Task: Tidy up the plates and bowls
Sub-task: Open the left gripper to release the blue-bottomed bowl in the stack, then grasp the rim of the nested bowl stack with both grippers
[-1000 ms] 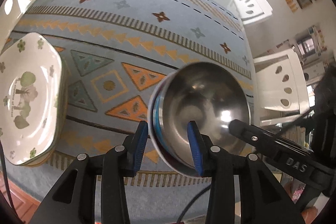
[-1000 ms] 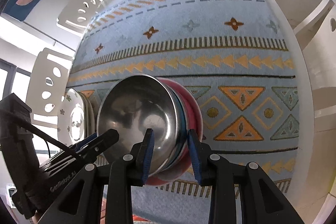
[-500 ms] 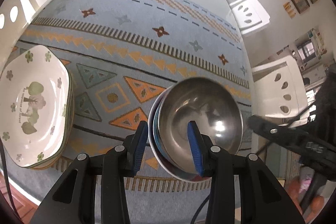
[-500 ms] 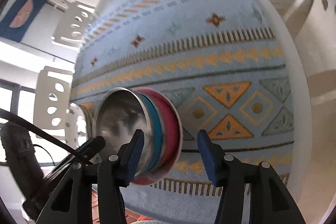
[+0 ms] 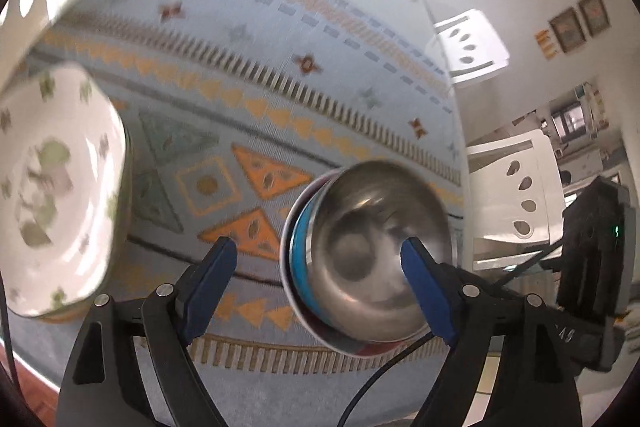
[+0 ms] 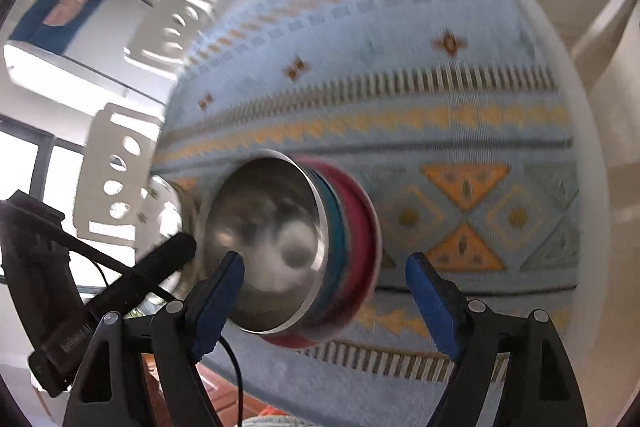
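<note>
I'm releasing the bowl stack: left tongs and right tongs both opening, holding nothing; next I'm backing clear of it

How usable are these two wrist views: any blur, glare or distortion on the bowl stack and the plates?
Left wrist view: motion blur smears the floral plates and tablecloth; the steel bowl shows soft window glare; the fisheye bends the table edge. Right wrist view: heavier blur, the bowl stack streaked, the bright window washing out the left side; the right tool stays sharp.
</note>
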### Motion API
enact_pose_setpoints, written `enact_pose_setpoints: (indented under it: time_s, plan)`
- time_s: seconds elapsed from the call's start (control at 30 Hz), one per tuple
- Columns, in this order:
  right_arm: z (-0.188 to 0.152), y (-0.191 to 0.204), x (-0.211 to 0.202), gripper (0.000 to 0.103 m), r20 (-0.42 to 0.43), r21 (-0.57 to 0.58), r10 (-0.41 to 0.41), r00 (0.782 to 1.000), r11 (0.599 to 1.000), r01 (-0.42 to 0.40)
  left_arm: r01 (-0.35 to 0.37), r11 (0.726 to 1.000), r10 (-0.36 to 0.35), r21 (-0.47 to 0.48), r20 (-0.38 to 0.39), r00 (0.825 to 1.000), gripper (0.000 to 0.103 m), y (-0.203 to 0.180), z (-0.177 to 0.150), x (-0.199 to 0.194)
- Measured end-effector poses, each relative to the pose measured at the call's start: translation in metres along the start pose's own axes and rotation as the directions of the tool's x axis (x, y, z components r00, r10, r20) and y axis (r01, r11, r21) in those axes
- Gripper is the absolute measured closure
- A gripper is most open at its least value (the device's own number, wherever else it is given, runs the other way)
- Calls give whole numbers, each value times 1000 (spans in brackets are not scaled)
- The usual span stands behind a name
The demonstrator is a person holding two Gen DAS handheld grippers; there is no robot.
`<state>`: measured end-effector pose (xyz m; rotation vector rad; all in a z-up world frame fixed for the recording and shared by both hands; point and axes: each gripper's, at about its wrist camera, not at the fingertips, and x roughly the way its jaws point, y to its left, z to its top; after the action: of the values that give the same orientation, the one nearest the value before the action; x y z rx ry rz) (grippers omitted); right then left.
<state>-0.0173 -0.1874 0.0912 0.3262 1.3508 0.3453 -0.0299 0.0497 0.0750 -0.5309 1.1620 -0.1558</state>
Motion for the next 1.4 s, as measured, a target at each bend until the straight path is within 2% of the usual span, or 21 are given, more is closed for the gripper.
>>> enact_pose_setpoints:
  time_s: [0.1, 0.2, 0.3, 0.37, 0.4, 0.43, 0.6, 0.63, 0.67, 0.77, 0.83, 0.93, 1.17, 1.4]
  plan:
    - [-1, -3, 14, 22, -26, -8, -23, 999, 1000, 22, -2, 1000, 2, -9, -23, 1000, 21, 5, -4, 13]
    - [-1, -8, 25, 22, -55, 16, -5, 998, 1000, 6, -1, 1000, 0, -11, -42, 999, 24, 7, -6, 22]
    - [0, -16, 32, 22, -77, 43, 15, 997, 999, -12, 44, 998, -48, -52, -77, 996, 26, 14, -6, 32]
    - [0, -19, 35, 22, -71, 49, 16, 997, 999, -13, 54, 996, -60, -65, -93, 994, 32, 16, -7, 36]
    - [1, -19, 36, 22, -65, 43, 9, 998, 999, -6, 57, 996, -64, -64, -107, 992, 44, 16, -7, 40]
    - [2, -19, 37, 22, -60, 34, 1, 998, 999, 1, 63, 996, -70, -58, -121, 990, 49, 16, -7, 43]
    - [6, -20, 46, 22, -46, 25, -10, 999, 1000, 11, 104, 990, -118, -97, -153, 981, 50, 22, -9, 54]
    - [6, -22, 47, 25, -42, 31, -3, 999, 1000, 4, 112, 988, -129, -110, -162, 978, 50, 24, -10, 57]
    - [5, -25, 49, 39, -41, 39, 1, 999, 999, 1, 116, 986, -135, -116, -167, 977, 50, 25, -10, 58]
    - [4, -31, 55, 45, -55, 78, 69, 996, 995, -65, 137, 983, -158, -126, -176, 972, 50, 24, -13, 62]
    - [2, -30, 54, 47, -36, 63, 79, 996, 995, -76, 141, 982, -160, -123, -169, 972, 51, 22, -13, 62]
    - [0, -25, 50, 57, -11, 21, 77, 997, 997, -76, 123, 987, -137, -102, -145, 980, 54, 19, -13, 60]
    - [1, -12, 43, 57, 38, -61, -13, 999, 998, 15, 107, 993, -110, -40, -101, 989, 56, 9, -15, 50]
    - [4, -5, 31, 57, 89, -105, -44, 995, 993, 53, 113, 994, -113, -5, -64, 992, 56, -2, -7, 42]
